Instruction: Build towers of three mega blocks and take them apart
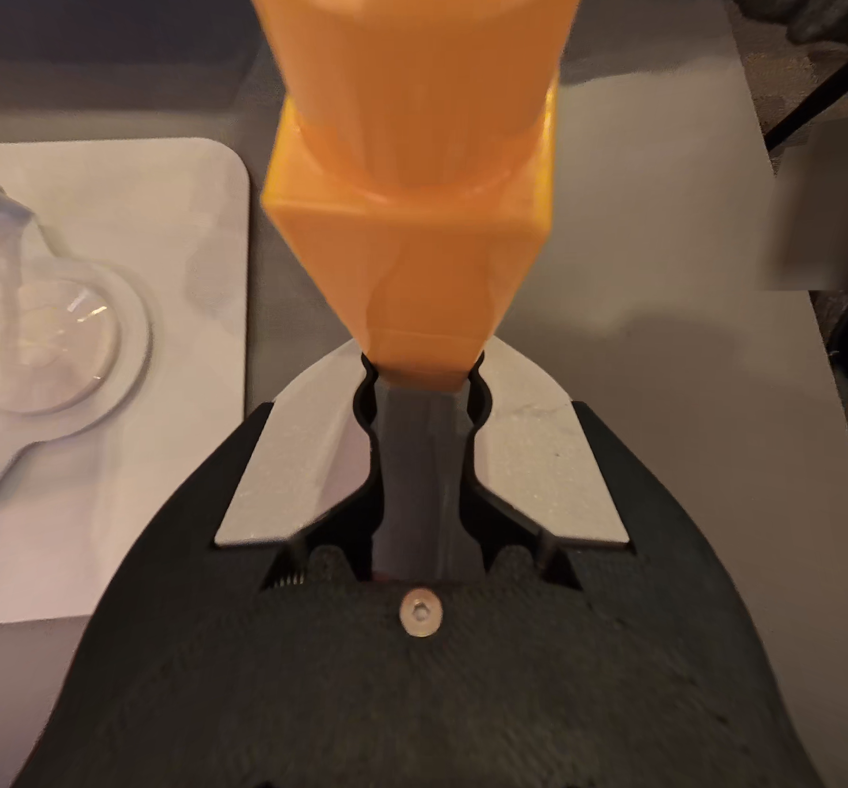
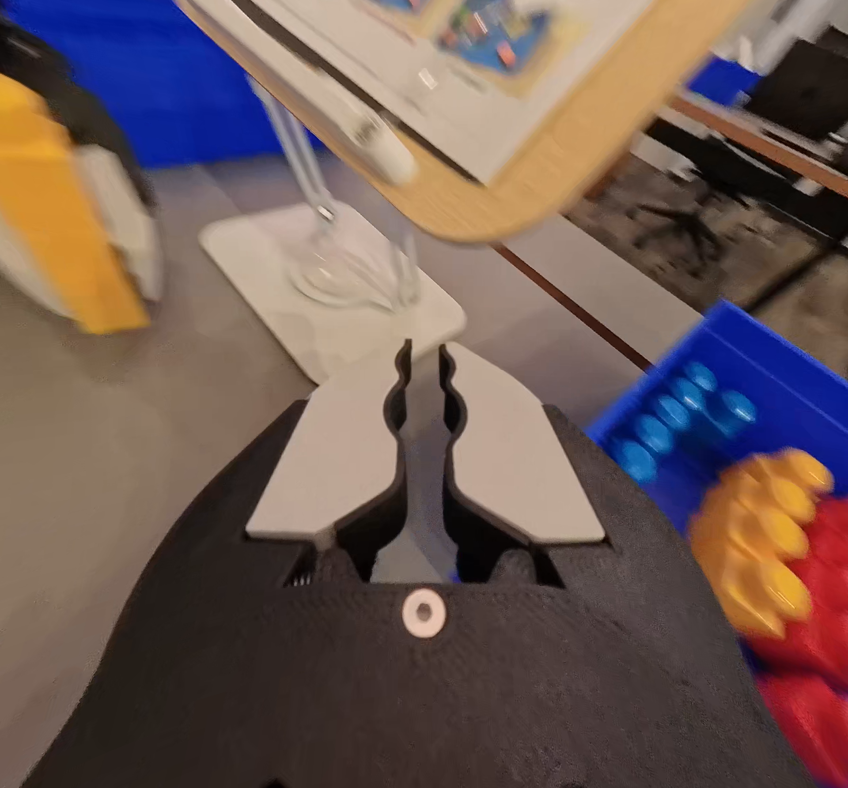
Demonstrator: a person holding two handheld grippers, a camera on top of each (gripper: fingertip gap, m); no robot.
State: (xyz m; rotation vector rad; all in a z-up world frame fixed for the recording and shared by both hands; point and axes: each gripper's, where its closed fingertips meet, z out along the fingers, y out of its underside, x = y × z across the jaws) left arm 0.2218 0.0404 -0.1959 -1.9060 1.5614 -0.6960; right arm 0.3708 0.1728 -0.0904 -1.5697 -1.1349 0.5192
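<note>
In the left wrist view my left gripper [image 1: 422, 367] is shut on the near end of a stack of orange mega blocks [image 1: 413, 124]. Both pads press on it, and the stack reaches away from me above the grey table [image 1: 642, 353]. The same stack [image 2: 50, 215] shows blurred at the far left of the right wrist view, with a grey finger [image 2: 124, 224] of the left gripper beside it. My right gripper [image 2: 424, 353] is open by a narrow gap with nothing between the pads. It hovers over the table, left of the blue bin [image 2: 780, 353].
The blue bin holds blue blocks [image 2: 679, 417], a yellow block [image 2: 761, 532] and a red block [image 2: 817, 628]. A stand with a white base [image 2: 330, 307] and a clear stem carries a tilted picture board [image 2: 413, 55]. The base also shows in the left wrist view [image 1: 137, 399]. About 25 cm separates my left fingertips from my right.
</note>
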